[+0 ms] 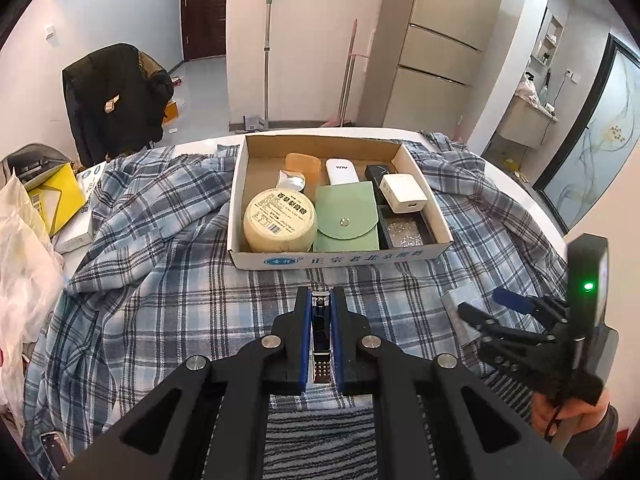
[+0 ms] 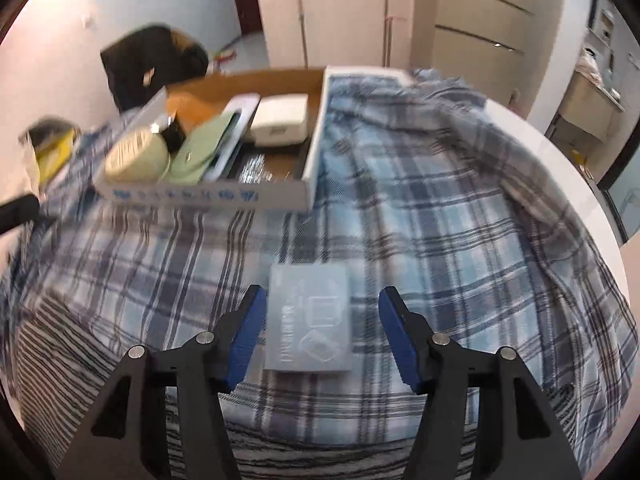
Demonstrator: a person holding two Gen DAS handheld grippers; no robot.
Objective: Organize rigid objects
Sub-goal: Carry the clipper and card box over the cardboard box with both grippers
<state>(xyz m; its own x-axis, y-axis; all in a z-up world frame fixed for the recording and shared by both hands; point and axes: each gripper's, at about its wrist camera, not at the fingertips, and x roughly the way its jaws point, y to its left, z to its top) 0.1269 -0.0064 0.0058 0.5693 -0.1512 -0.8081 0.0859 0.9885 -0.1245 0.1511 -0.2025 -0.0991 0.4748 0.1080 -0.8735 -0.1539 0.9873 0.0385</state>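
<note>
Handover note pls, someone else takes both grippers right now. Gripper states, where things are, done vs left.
Left gripper: shut on the nail clipper, held above the plaid cloth, short of the cardboard box.
Right gripper: open, empty, jaws either side of the flat clear case lying on the cloth, not pressing on it.
Done: round tin, green pouch, white charger and other small items already sit in the box.
Left: drop the clipper in the box, then grasp and box the clear case.
</note>
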